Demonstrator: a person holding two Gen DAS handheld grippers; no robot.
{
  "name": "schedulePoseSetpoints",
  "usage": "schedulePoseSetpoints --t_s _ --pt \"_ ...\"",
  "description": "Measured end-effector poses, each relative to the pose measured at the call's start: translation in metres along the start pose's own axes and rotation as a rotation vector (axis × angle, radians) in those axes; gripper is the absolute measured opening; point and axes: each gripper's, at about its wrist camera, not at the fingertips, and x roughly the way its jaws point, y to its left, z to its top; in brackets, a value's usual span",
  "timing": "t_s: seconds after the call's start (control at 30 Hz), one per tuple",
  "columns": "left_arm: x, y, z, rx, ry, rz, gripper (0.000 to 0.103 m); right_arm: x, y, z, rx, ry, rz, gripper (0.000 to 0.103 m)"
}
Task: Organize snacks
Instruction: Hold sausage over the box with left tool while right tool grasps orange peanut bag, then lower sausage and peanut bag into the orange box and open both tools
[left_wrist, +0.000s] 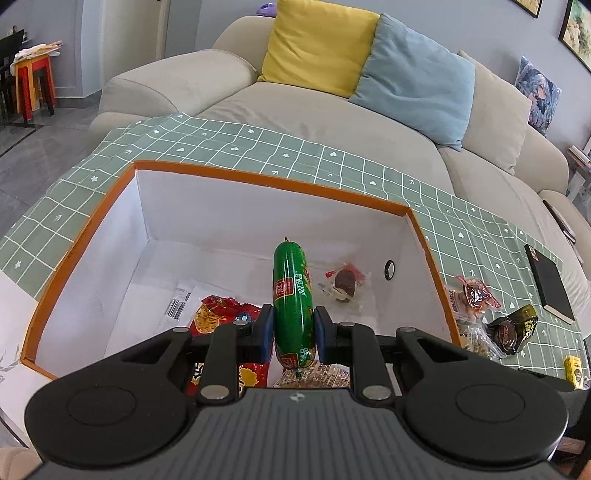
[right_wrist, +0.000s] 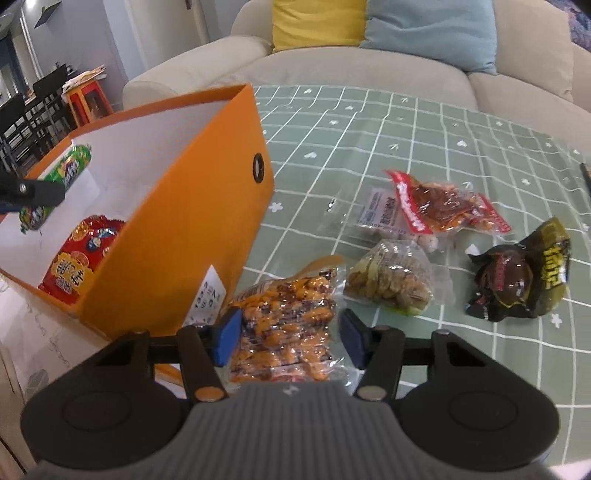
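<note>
My left gripper (left_wrist: 293, 325) is shut on a green sausage (left_wrist: 291, 288) and holds it upright over the open orange box (left_wrist: 266, 181). Inside the box lie a red snack bag (left_wrist: 221, 317), a small clear packet with something dark in it (left_wrist: 345, 286) and a cracker pack under the sausage. In the right wrist view the sausage (right_wrist: 72, 168) hangs above the box (right_wrist: 177, 206). My right gripper (right_wrist: 288, 328) straddles an orange-and-brown snack packet (right_wrist: 288, 295) lying on the tablecloth beside the box. Its right pad still stands a little off the packet.
On the green checked tablecloth (right_wrist: 406, 122) to the right lie a clear bag of nuts (right_wrist: 391, 280), a red packet of dried meat (right_wrist: 447, 203) and a black-and-yellow packet (right_wrist: 517, 273). A black notebook (left_wrist: 548, 288) and a small yellow box (left_wrist: 574, 371) sit further right. A beige sofa (left_wrist: 332, 122) stands behind the table.
</note>
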Motion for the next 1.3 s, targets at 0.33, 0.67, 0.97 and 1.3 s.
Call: schedulePoseSetpoints --t_s 0.33,0.67,0.97,1.3 --pt "-0.009 0.008 0.009 0.012 -0.028 -0.001 0.025 -0.059 -0.001 0.033 0.028 -0.167 -0.057 0.055" --pt "-0.013 0.006 0.033 0.068 -0.063 -0.02 0.025 -0.099 0.043 0.096 -0.027 -0.316 0.02 0.055" --pt "0.022 0.006 0.036 0.117 0.064 0.02 0.025 -0.04 0.104 0.118 -0.192 -0.196 0.002 0.055" --pt "0.06 0.023 0.031 0.123 0.221 0.06 0.025 0.024 0.13 0.113 -0.376 -0.054 -0.066 0.055"
